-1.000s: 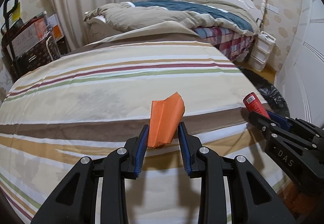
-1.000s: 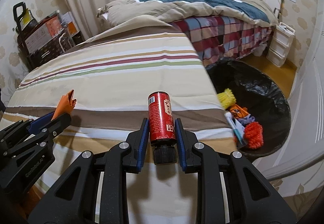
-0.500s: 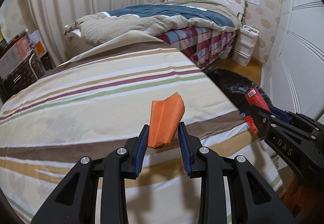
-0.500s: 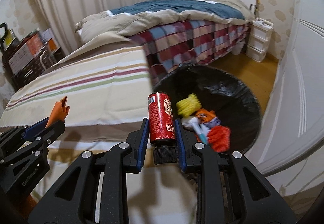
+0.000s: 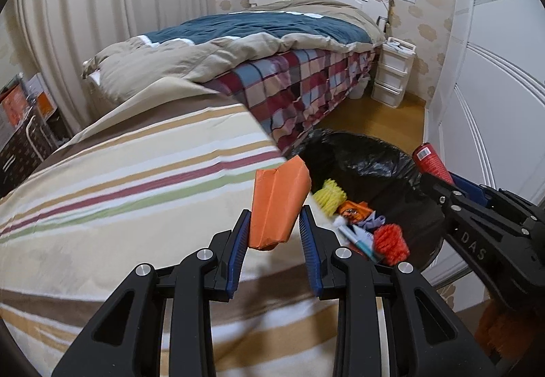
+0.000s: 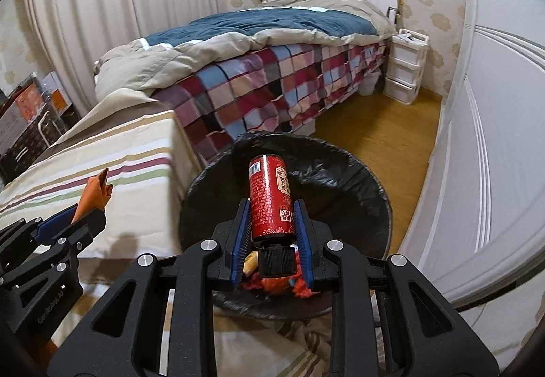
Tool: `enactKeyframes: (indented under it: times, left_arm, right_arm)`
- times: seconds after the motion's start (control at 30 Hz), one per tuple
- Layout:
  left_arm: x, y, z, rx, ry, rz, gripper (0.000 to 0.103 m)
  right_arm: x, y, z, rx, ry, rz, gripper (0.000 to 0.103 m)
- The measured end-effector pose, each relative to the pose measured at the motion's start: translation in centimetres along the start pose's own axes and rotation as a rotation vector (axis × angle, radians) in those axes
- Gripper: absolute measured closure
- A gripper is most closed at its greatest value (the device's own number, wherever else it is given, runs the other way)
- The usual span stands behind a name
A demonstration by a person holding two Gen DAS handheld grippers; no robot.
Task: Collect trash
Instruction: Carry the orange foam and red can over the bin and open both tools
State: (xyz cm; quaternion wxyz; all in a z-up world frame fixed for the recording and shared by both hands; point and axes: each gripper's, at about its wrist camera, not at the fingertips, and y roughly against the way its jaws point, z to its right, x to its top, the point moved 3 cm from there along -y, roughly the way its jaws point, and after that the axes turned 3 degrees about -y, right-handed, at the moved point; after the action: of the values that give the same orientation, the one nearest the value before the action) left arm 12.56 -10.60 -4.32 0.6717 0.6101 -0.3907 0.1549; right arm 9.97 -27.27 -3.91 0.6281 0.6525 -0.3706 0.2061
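Observation:
My left gripper (image 5: 274,216) is shut on a folded orange paper packet (image 5: 277,206), held above the right edge of the striped bedspread (image 5: 119,193). My right gripper (image 6: 272,210) is shut on a red bottle with a black cap (image 6: 270,203), held over the black-lined trash bin (image 6: 344,172). In the left wrist view the bin (image 5: 374,162) lies just right of the packet, with the right gripper (image 5: 439,186) and the red bottle (image 5: 431,162) at its far side. The left gripper (image 6: 92,206) with the packet (image 6: 97,189) shows at the left of the right wrist view.
Inside the bin lie a yellow scrubber (image 5: 328,194), an orange-red scrubber (image 5: 390,240) and several wrappers. A second bed with a plaid cover (image 6: 272,87) stands behind. White drawers (image 6: 405,70) and a white wardrobe door (image 6: 494,138) bound the wooden floor (image 6: 385,131) on the right.
Both grippers have swept to the right, from over the striped bedspread to the trash bin. The red bottle now hangs over the bin; the orange packet is at the bed's edge. Both grips are unchanged.

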Motion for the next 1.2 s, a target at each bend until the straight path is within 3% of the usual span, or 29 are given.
enactKeyframes:
  times: [0.57,1.03,1.13,1.2]
  left_arm:
    - [2.6,-4.1,3.9,0.012,-0.069,-0.019,0.071]
    - [2.9,-5.6,4.7,0.016,-0.086,-0.036,0.071]
    - [2.9,-5.6,4.7,0.015,-0.088,-0.037,0.067]
    - [2.9,-5.6,4.6,0.016,-0.085,-0.033,0.053]
  right_arm:
    - [1.4,-3.3,3.2,-0.043,-0.048,-0.020,0.078]
    - [1.5,-4.4,4.3,-0.056,-0.067,-0.034,0.077]
    - [1.5,-4.4,4.5,-0.063,-0.075,-0.028,0.076]
    - [1.6,-4.3,4.6,-0.067,-0.079,-0.023,0.066]
